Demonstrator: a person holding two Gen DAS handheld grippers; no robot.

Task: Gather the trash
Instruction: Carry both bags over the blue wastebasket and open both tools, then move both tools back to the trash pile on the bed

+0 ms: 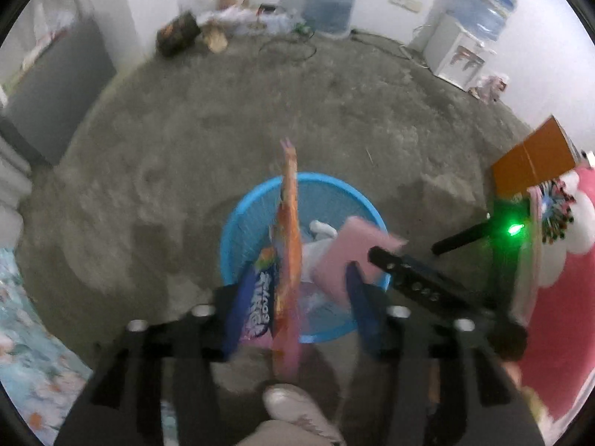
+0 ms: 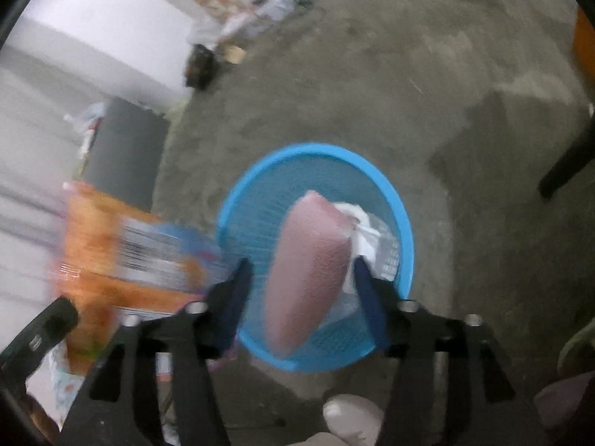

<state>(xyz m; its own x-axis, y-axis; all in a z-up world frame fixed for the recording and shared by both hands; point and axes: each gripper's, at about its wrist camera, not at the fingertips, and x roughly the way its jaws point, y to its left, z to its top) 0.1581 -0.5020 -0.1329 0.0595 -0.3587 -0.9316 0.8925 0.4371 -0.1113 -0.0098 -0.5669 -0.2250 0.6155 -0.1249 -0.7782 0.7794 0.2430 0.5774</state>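
Note:
A blue mesh waste basket (image 1: 238, 223) stands on the concrete floor, with white crumpled paper (image 1: 321, 228) inside; it also shows in the right wrist view (image 2: 405, 238). My left gripper (image 1: 297, 297) is open above the basket, and an orange snack wrapper (image 1: 288, 230) hangs edge-on between its wide-apart fingers, blurred. My right gripper (image 2: 301, 286) is open above the basket, and a pink pack (image 2: 308, 267) is blurred between its fingers without touching them. The pink pack (image 1: 353, 249) and the right gripper's body (image 1: 416, 278) show in the left view. The orange wrapper (image 2: 111, 252) shows at the left of the right view.
A shoe toe (image 1: 293, 405) is just below the basket. A water dispenser (image 1: 461, 55), a water jug (image 1: 331, 0) and bags (image 1: 178, 33) line the far wall. A grey cabinet (image 1: 55, 85) stands left. A cardboard box (image 1: 531, 160) and pink bedding (image 1: 557, 297) are right.

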